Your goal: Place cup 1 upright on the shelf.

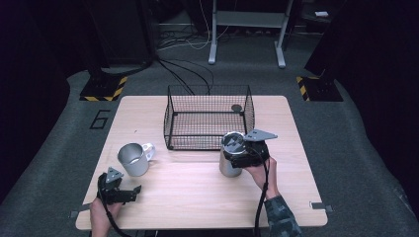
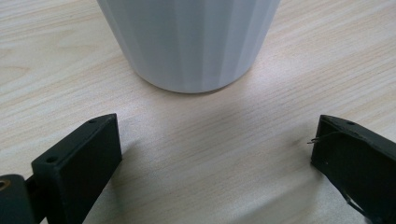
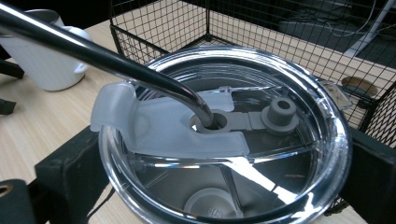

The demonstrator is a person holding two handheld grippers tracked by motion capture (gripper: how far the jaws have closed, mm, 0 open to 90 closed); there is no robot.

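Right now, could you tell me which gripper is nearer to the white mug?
Left. The left gripper sits just short of the white mug, jaws open towards it; the right gripper is across the table, clamped on the tumbler.

A lab is suggested by hazard-striped stand bases (image 1: 103, 89), trailing floor cables (image 1: 190, 69), and dark curtains around a lone wooden table (image 1: 197, 197)
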